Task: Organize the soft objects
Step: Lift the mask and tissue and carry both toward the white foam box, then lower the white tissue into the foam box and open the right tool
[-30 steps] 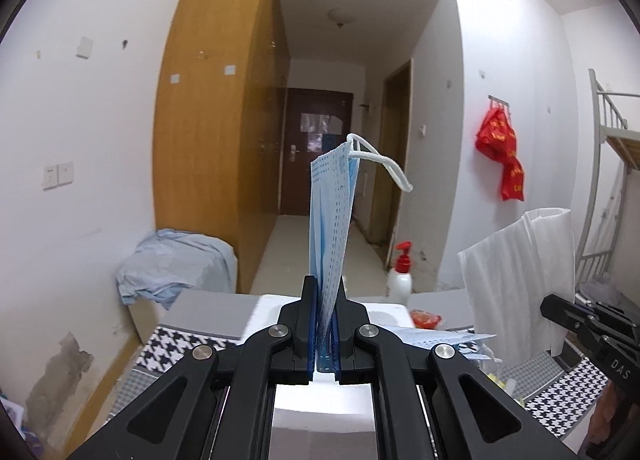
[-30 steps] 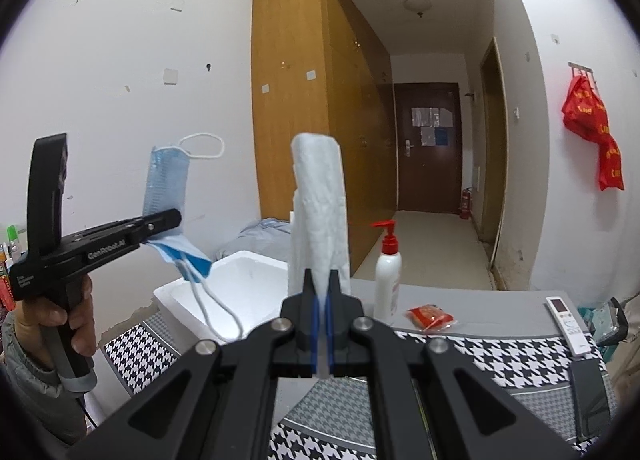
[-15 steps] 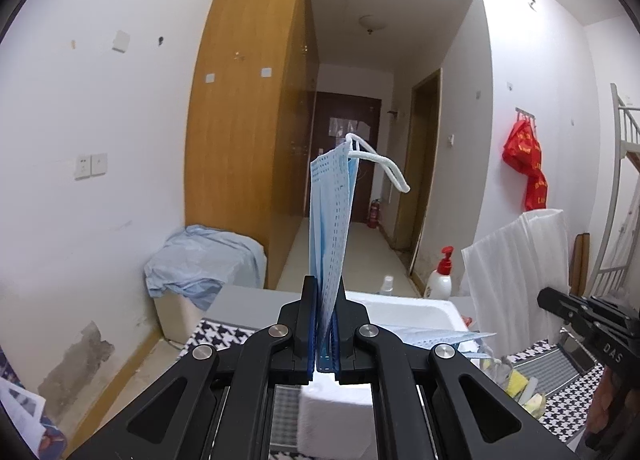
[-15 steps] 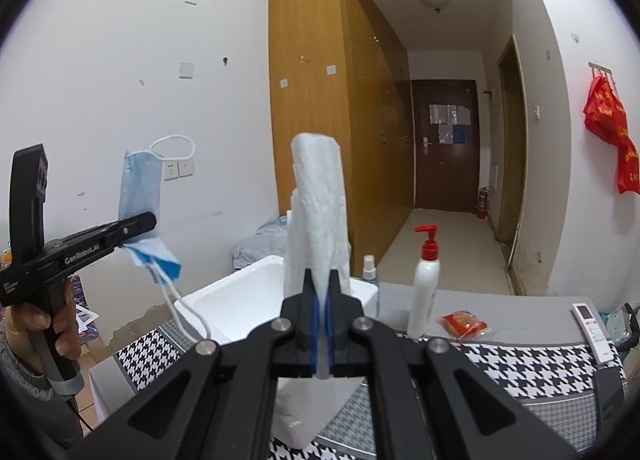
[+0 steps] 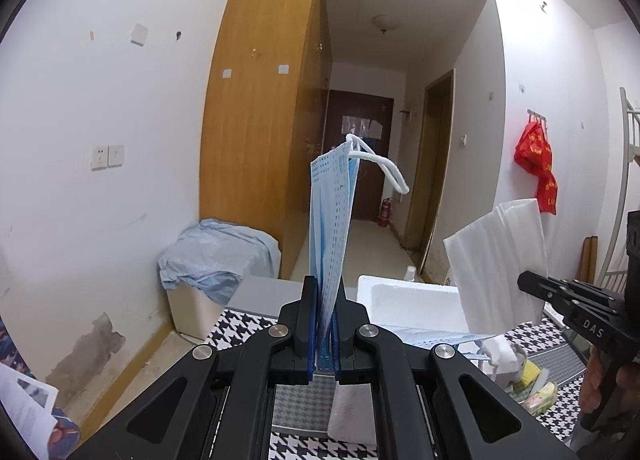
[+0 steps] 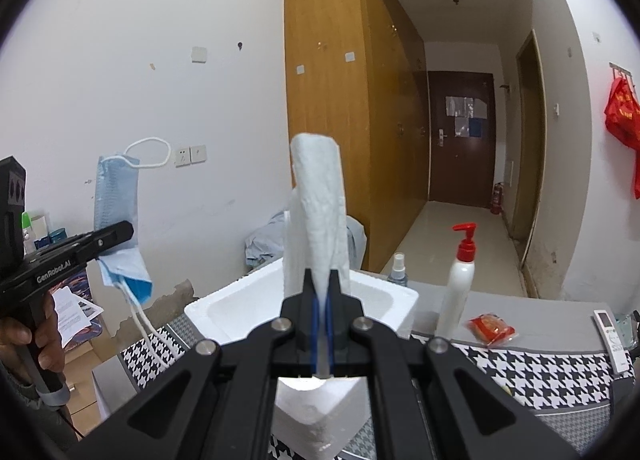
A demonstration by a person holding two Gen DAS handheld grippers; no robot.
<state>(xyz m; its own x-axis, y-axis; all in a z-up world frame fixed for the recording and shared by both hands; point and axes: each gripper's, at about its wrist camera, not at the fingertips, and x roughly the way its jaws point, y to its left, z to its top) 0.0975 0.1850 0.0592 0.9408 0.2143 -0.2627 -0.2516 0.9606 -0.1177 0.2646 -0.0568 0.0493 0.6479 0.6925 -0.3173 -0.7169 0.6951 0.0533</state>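
Through my left wrist camera, my left tongs [image 5: 325, 324] sit clamped on a pale blue pleated disposable face mask [image 5: 330, 228] that stands upright from the pads, its white ear loop [image 5: 384, 168] curling off toward one o'clock. Beyond the tips, at about two o'clock, the white foam box [image 5: 404, 294] rests on the counter with its black-and-white houndstooth cloth [image 5: 236, 326]. At three o'clock my right tongs [image 5: 532, 284] come in from the edge, pinching a folded white paper towel [image 5: 498, 260] above the box's near side. Some small soft bits lie at four o'clock on the cloth, too blurred for me to name.

Through my right wrist camera, the right tongs [image 6: 321, 300] are closed on the same white paper towel [image 6: 318, 204], which rises straight up in front of the open white foam box [image 6: 224, 308]. At nine o'clock the left tongs [image 6: 120, 232] carry the blue mask [image 6: 116, 196], with its lower half and loops dangling toward the counter edge. A white pump bottle with a red head [image 6: 460, 272] and a small red packet [image 6: 490, 329] sit at three o'clock.

I judge the sort about midway: both soft pieces are picked up and near the box, neither is inside, and what I can see of the box's inside looks bare. Lowering and letting go of each remains.
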